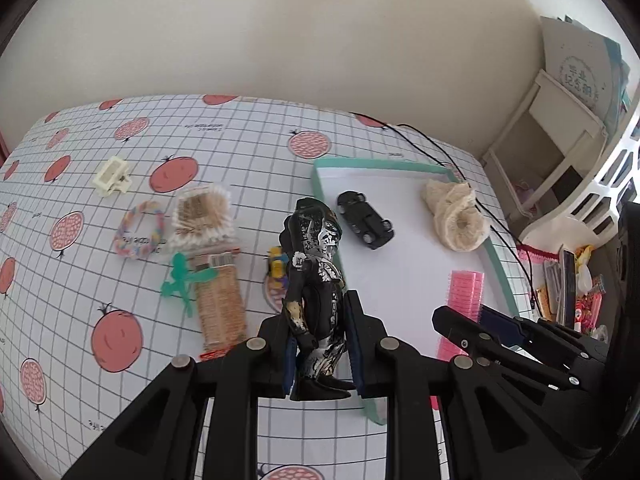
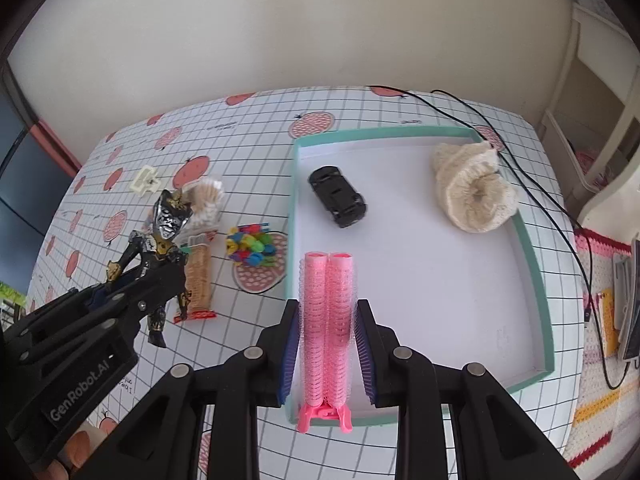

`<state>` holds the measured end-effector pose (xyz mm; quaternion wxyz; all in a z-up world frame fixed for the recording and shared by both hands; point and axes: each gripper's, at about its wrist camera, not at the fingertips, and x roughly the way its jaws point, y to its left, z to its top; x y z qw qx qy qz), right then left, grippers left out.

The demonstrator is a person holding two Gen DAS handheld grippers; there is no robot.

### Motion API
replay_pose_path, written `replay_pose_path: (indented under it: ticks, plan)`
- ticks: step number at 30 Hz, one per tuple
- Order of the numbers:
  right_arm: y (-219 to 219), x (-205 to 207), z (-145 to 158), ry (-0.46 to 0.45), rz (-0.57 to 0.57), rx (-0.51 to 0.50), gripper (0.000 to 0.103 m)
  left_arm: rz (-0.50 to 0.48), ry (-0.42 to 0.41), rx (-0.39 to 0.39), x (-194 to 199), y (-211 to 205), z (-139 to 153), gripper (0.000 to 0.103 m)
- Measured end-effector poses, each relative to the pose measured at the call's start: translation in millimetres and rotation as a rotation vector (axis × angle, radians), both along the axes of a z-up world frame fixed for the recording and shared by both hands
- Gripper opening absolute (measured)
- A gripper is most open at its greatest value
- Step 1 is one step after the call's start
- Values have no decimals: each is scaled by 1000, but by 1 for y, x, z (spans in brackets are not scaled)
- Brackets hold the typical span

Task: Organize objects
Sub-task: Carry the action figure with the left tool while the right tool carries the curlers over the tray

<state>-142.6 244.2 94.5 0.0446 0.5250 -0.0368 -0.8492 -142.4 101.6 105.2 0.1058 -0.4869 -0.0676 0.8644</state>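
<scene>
Left wrist view: figure (image 1: 316,296) upright between the left gripper's (image 1: 320,344) closed jaws, above the tray's (image 1: 496,256) left rim.
Right gripper (image 2: 327,344) clamps pink rollers (image 2: 327,320) over the tray's near edge; car (image 2: 338,196) and cloth (image 2: 472,196) lie farther in, bare floor between.

A pale wall (image 2: 320,32) rises behind the tabletop. A black cable (image 2: 532,184) trails over the far right corner. To the right stand a cream shelf unit (image 1: 552,136), a white lattice basket (image 1: 612,168) and a crocheted mat (image 2: 600,400).
</scene>
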Motion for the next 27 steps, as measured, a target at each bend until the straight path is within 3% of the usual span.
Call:
replay_pose_path:
  ticks: [7,14,27]
  plan:
    - [51,-2,-6,1,-101,30,29,-71,7,12,-6,47,-12,23]
    - [79,-7,-10,5,-166,48,29,-135,-6,-30,-11,79,-33,23]
    - [94,-21,-31,-21,-197,101,29,-123,-95,-119,-25,75,-82,22]
